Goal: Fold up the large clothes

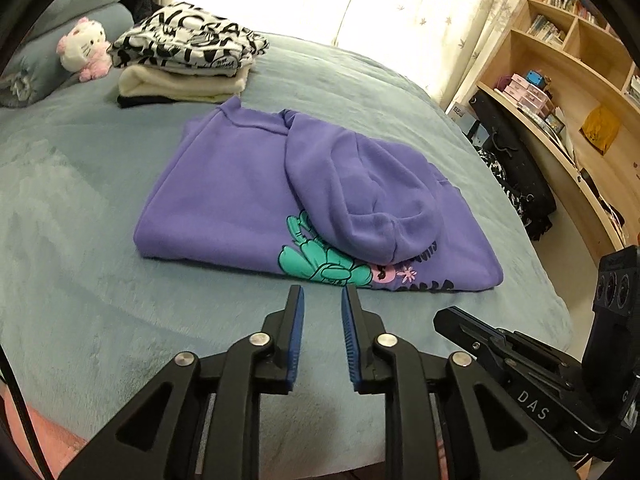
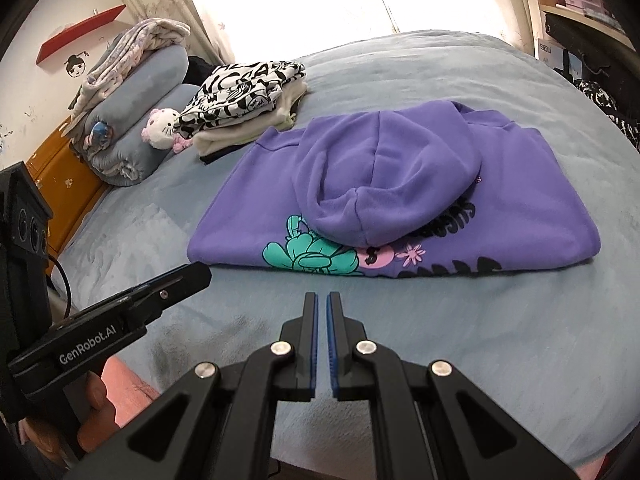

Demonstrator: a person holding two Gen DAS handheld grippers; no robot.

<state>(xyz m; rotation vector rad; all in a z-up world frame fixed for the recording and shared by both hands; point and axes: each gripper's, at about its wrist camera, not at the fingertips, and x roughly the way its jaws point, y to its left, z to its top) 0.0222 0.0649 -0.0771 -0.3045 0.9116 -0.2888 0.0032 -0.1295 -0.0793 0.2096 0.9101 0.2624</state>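
Observation:
A purple hoodie (image 1: 240, 200) (image 2: 520, 208) lies folded into a rectangle on the grey-blue bed (image 1: 80, 280) (image 2: 480, 340). Its hood (image 1: 360, 200) (image 2: 380, 168) is laid flat on top, over a teal and pink print. My left gripper (image 1: 323, 294) hovers just short of the hoodie's near edge, open, with a small gap and nothing between the blue pads. My right gripper (image 2: 322, 298) hangs over bare bedding in front of the same edge, shut on nothing. In the other hand's view each gripper appears from the side: the left gripper (image 2: 188, 280), the right gripper (image 1: 444, 314).
A stack of folded clothes (image 1: 188, 64) (image 2: 240, 100) with a black-and-white top sits behind the hoodie, beside a white and pink plush toy (image 1: 84, 48) (image 2: 162, 128). Rolled blankets (image 2: 140, 92) lie at the bed's head. A wooden bookshelf (image 1: 560, 60) and dark bags (image 1: 512, 168) flank the bed's right side.

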